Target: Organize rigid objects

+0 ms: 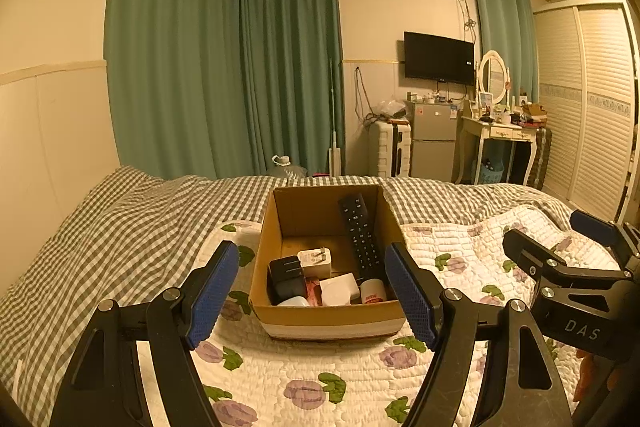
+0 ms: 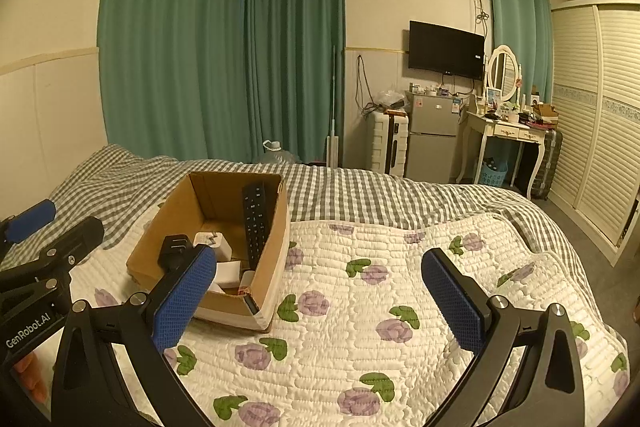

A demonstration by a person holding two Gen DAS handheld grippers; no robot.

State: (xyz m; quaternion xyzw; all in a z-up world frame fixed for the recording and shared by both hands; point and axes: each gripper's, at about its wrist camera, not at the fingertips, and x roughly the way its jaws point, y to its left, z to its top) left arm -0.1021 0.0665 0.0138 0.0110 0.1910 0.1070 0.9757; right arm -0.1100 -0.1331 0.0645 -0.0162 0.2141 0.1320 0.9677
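Observation:
An open cardboard box (image 1: pixel 276 227) sits on the floral quilt (image 1: pixel 304 371). Inside it lie a black remote control (image 1: pixel 360 233), a white charger (image 1: pixel 317 261), a black charger (image 1: pixel 286 277), a white block (image 1: pixel 338 289) and a small white jar with a red label (image 1: pixel 373 291). My left gripper (image 1: pixel 312 291) is open and empty, its jaws either side of the box's near end. My right gripper (image 2: pixel 320 291) is open and empty over the bare quilt to the right of the box (image 2: pixel 168 227). The remote (image 2: pixel 255 223) leans inside the box there too.
A grey checked bedspread (image 1: pixel 120 223) covers the far and left part of the bed. The right gripper's body (image 1: pixel 568 267) shows at the right of the left wrist view. Curtains, a fridge (image 1: pixel 434 139) and a dressing table (image 1: pixel 500 135) stand beyond the bed.

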